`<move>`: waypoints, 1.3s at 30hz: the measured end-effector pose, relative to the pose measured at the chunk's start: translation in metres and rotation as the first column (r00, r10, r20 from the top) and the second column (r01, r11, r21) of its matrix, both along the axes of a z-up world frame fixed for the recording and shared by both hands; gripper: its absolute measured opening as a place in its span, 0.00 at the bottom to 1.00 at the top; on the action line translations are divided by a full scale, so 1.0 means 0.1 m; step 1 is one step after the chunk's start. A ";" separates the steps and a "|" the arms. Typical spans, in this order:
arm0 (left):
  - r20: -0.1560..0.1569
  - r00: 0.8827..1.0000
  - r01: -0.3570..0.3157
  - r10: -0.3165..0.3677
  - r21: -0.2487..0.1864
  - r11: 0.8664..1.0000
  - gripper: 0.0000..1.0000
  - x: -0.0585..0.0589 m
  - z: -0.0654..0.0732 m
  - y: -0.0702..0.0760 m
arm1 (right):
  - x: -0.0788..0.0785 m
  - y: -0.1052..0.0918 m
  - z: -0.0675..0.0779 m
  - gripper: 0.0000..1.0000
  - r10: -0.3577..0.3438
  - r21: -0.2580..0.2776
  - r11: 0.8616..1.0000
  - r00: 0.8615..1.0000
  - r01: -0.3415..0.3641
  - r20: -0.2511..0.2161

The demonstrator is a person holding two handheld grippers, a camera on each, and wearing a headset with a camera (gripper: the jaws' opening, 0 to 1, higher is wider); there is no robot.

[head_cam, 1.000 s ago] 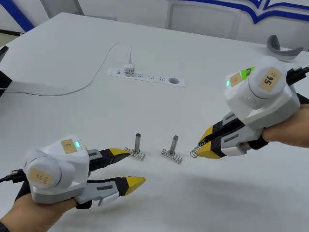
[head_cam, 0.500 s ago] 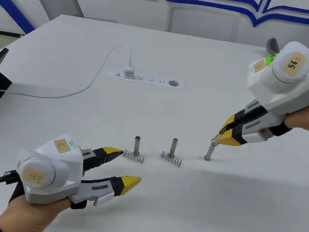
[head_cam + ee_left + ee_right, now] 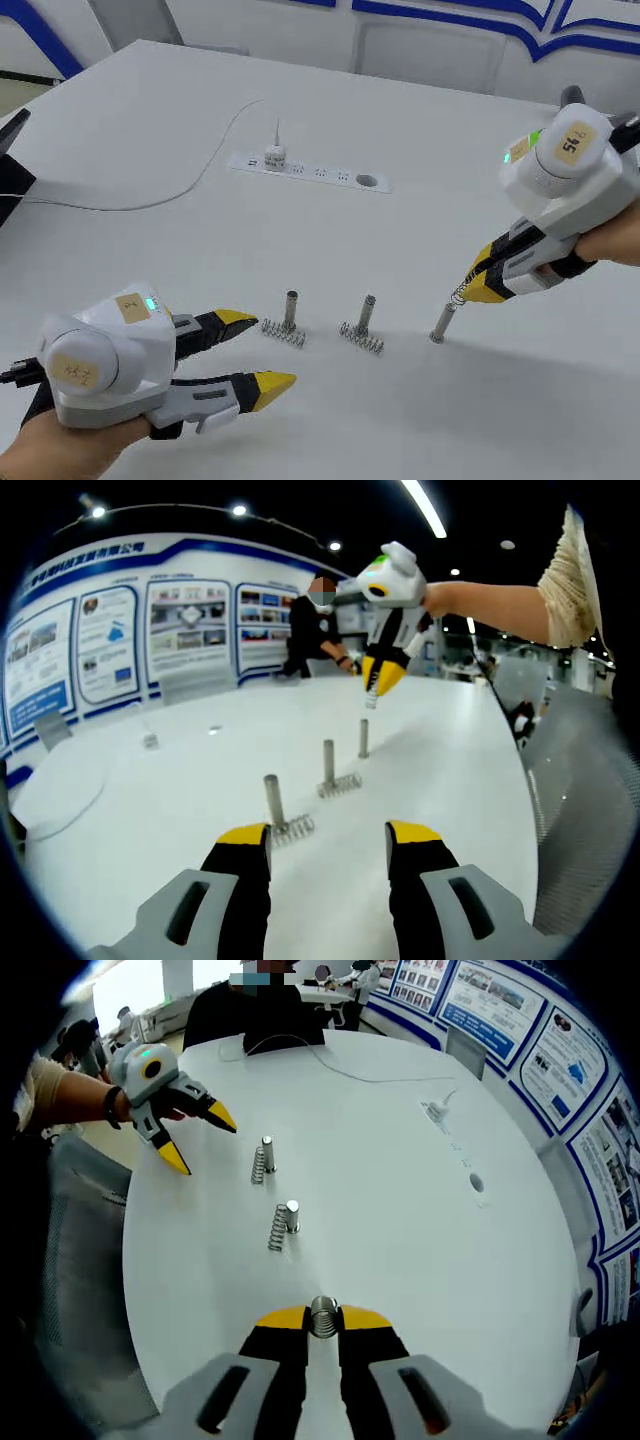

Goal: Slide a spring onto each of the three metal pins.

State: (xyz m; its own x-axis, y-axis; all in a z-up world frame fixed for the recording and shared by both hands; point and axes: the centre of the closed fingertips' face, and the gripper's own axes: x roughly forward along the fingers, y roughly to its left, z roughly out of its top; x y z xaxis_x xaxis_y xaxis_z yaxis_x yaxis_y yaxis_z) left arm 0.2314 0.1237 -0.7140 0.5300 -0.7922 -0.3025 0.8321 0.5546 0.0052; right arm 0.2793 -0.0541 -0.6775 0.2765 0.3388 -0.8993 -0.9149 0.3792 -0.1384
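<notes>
White, smooth counter (image 3: 300, 120). Yellow-tipped left tool (image 3: 272, 348): jaws spread, empty, near left pin (image 3: 291, 308). Right tool (image 3: 474, 292) clamps a coiled wire spring (image 3: 460, 292) just above right pin (image 3: 442, 322). Cylindrical steel middle pin (image 3: 367, 312) stands upright. One loose spring (image 3: 283, 332) lies at left pin's base, a second loose spring (image 3: 361, 340) at middle pin's.

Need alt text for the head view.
The right gripper, jaws shut on a small coiled metal spring, holds it near the top of the rightmost of three short upright metal pins on a white table. Loose springs lie beside the left pin and middle pin; the left gripper hovers open at lower left.
</notes>
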 end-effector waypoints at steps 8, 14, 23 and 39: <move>-0.001 1.000 -0.007 0.007 -0.001 1.000 0.46 0.01 0.00 0.01 | 0.06 -0.02 -0.10 0.12 0.000 -0.028 1.000 1.000 0.000 -0.020; -0.003 1.000 -0.015 0.015 -0.003 1.000 0.46 0.02 -0.01 0.04 | 0.07 -0.04 -0.16 0.12 -0.004 -0.037 0.999 0.999 0.002 -0.039; -0.005 1.000 -0.013 0.013 0.001 1.000 0.46 0.00 -0.02 0.04 | 0.06 0.00 -0.28 0.12 0.001 -0.054 0.999 0.997 -0.005 -0.072; -0.010 1.000 -0.013 0.013 0.005 1.000 0.45 -0.02 -0.03 0.03 | 0.02 -0.01 -0.55 0.12 -0.004 -0.097 0.995 0.992 -0.008 -0.123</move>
